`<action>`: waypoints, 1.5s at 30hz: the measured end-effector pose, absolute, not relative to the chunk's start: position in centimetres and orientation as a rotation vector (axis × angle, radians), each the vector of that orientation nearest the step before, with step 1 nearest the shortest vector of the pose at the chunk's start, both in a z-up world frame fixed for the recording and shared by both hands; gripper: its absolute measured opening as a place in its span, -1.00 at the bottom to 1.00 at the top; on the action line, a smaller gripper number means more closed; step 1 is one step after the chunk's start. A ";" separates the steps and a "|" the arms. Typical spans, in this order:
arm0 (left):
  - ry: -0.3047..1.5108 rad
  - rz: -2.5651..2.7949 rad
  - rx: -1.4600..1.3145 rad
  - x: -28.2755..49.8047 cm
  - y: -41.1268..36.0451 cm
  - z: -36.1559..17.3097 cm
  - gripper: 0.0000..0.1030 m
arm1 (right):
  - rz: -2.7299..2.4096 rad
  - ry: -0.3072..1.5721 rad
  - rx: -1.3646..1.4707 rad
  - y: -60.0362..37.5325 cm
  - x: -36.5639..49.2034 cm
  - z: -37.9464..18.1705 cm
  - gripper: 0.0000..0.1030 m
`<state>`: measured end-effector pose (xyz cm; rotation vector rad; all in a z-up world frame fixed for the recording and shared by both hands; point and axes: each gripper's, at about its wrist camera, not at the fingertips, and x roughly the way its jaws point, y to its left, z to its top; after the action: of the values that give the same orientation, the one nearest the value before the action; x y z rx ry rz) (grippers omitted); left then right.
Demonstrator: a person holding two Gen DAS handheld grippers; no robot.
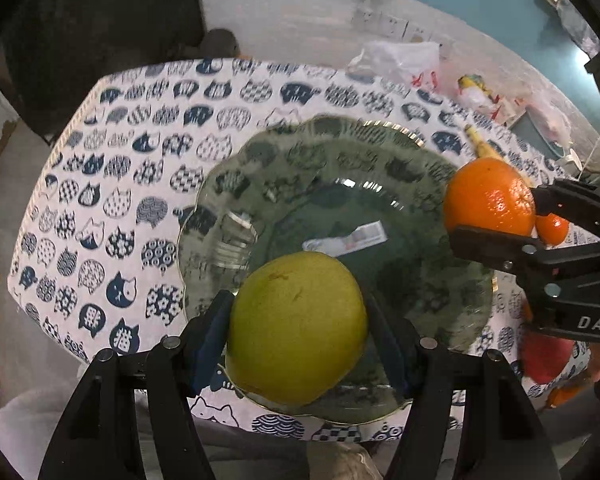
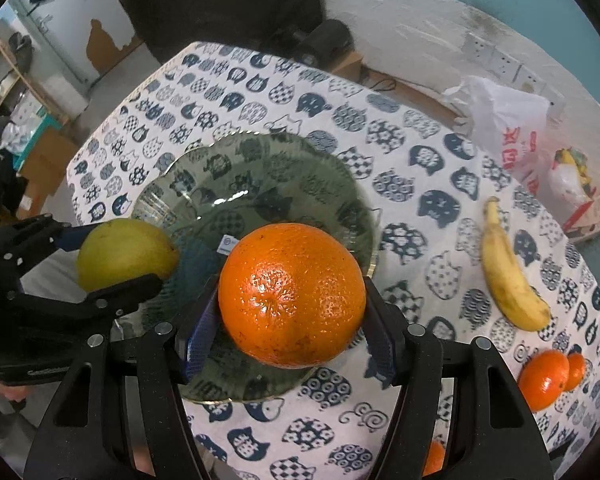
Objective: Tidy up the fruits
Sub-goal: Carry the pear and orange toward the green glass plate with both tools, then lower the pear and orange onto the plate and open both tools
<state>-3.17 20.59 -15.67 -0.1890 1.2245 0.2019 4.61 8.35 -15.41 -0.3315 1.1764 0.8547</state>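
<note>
Left gripper (image 1: 298,330) clamps a yellow-green fruit (image 1: 298,330), probably a pear, over the near rim of the glass plate (image 1: 400,184). Right gripper (image 2: 290,294) grips a large orange (image 2: 290,294) above the plate's right side. On the cat-print table (image 2: 400,128): banana (image 2: 508,268), two small oranges (image 2: 544,380), plastic bag (image 2: 504,128) at the far right.

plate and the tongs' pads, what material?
Plate: looks like tinted glass, glossy, with the cloth's cat print showing through and a thin gold rim. Pads on the right tongs: blue, with a fine grid texture, likely rubber or soft plastic; the look leaves it open.
</note>
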 end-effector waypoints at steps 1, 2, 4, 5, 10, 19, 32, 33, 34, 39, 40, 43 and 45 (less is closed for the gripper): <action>1.234 0.203 -0.187 -3.2 20.7 -16.1 0.34 | 0.860 1.186 -0.336 8.6 4.6 -15.8 0.28; 1.251 0.205 -0.186 -3.2 20.8 -16.6 0.34 | 0.865 1.195 -0.341 8.9 4.5 -16.1 0.28; 1.273 0.203 -0.198 -3.2 21.0 -17.3 0.34 | 0.871 1.214 -0.355 9.4 4.3 -16.9 0.28; 1.282 0.202 -0.203 -3.1 21.1 -17.6 0.34 | 0.872 1.222 -0.363 9.5 4.2 -17.2 0.28; 1.333 0.202 -0.210 -2.9 21.2 -18.7 0.34 | 0.875 1.253 -0.399 10.0 3.8 -18.8 0.28; 1.312 0.216 -0.162 -3.2 20.4 -18.3 0.37 | 0.889 1.288 -0.412 10.2 4.0 -19.9 0.28; 1.298 0.241 -0.165 -3.8 20.8 -17.5 0.45 | 0.918 1.304 -0.351 9.5 4.0 -19.0 0.30; 1.290 0.241 -0.158 -3.9 20.6 -17.3 0.45 | 0.918 1.304 -0.354 9.4 4.0 -19.0 0.31; 1.283 0.237 -0.150 -3.9 20.4 -17.0 0.45 | 0.919 1.302 -0.356 9.4 3.9 -19.0 0.31; 1.285 0.219 -0.129 -3.8 19.6 -17.0 0.45 | 0.928 1.296 -0.364 9.4 3.6 -18.9 0.32; 1.288 0.218 -0.127 -3.9 19.6 -17.1 0.45 | 0.927 1.294 -0.368 9.4 3.5 -18.9 0.32; 1.292 0.218 -0.122 -3.8 19.6 -17.3 0.45 | 0.928 1.289 -0.376 9.5 3.5 -18.9 0.32; 1.292 0.219 -0.125 -3.8 19.7 -17.2 0.45 | 0.934 1.289 -0.377 9.6 3.5 -19.0 0.32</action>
<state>-3.84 19.71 -17.23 -0.1249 1.2918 0.2186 3.46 9.55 -19.00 -0.3767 1.2888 0.9342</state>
